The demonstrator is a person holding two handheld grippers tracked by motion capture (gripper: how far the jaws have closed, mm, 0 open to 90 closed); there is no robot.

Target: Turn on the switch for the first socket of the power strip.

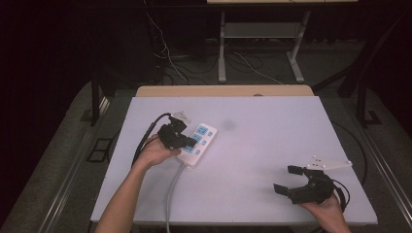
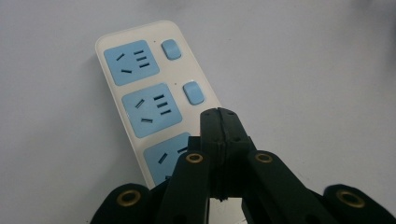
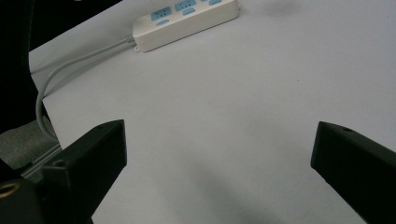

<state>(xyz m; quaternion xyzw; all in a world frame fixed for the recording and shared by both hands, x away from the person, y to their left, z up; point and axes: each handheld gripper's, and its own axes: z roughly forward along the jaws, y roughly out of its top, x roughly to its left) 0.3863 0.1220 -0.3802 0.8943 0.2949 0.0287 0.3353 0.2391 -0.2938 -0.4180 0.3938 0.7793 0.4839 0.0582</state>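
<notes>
Power strip (image 2: 140,93) — third socket behind tool (image 2: 218,126)

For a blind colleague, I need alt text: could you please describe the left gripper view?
The shut left gripper, its two black jaws pressed together with nothing between them, hovers over a white power strip on a pale table. The strip has blue sockets, each with a small blue switch beside it; the jaw tips cover the area next to the third socket.

Blk fingers (image 2: 208,135) (brass screws), bare forearms.

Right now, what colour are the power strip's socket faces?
Light blue socket faces on a white plastic power strip; clearest in the left gripper view.
</notes>
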